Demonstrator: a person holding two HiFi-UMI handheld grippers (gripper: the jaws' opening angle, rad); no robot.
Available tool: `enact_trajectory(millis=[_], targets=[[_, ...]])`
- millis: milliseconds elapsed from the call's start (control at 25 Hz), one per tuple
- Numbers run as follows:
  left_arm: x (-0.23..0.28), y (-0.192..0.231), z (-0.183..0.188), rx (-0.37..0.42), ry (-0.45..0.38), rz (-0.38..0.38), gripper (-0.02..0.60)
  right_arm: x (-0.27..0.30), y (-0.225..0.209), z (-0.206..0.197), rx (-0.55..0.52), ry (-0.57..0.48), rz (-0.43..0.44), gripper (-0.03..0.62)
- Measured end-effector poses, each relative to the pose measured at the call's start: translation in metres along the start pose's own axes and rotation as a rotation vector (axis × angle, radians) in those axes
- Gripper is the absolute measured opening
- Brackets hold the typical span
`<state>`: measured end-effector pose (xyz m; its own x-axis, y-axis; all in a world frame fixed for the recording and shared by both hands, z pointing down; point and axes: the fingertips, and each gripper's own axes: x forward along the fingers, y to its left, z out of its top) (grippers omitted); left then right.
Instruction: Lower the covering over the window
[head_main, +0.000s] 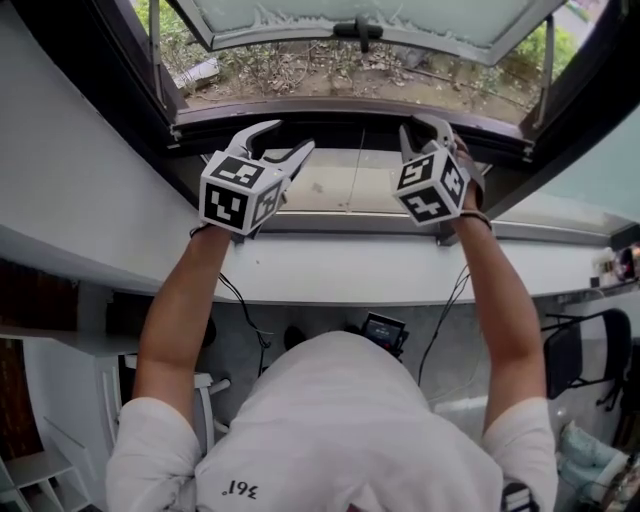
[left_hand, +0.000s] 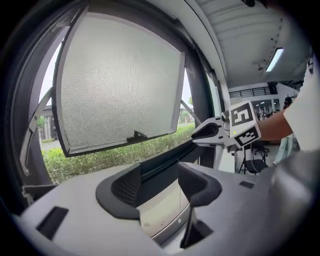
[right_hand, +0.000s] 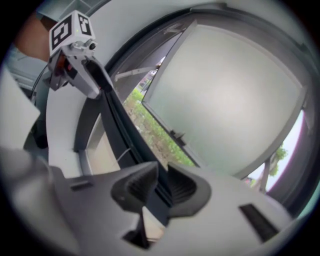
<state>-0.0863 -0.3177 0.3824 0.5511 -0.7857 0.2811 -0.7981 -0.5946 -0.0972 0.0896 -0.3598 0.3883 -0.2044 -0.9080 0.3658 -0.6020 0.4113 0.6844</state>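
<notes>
The window fills the top of the head view: a dark metal window frame (head_main: 340, 112) with its frosted glass sash (head_main: 350, 15) pushed outward. No covering hangs over it. The covering shows in none of the views and is probably rolled up beyond the picture edge.

Its likely handle is the thin pale cord (head_main: 355, 170) crossing the cream strip (head_main: 320, 185) at upper centre, between the two grippers. The left hand-held gripper (head_main: 290, 137) has its jaws wide apart and empty. The right hand-held gripper (head_main: 428, 128) has them nearly together, leaving a narrow gap with nothing pinched.

To do the step well, one gripper should line its gap up on the cord, close firmly and pull straight and steadily, while the other keeps out of the way. Whether the cord is a loop, and where it ends, cannot be made out.
</notes>
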Motion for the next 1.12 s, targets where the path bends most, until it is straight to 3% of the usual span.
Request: enact_trajectory(millis=[600,1120], targets=[[-0.038,-0.024,0.028,-0.11,-0.153,-0.011,0.237,-0.038,0.004,0.04,0.144,-0.111,0.005,0.067],[-0.064,-0.038,0.028,-0.186,-0.213,-0.014,0.236,-0.067,0.02,0.047,0.342,-0.158,0.052,0.064]])
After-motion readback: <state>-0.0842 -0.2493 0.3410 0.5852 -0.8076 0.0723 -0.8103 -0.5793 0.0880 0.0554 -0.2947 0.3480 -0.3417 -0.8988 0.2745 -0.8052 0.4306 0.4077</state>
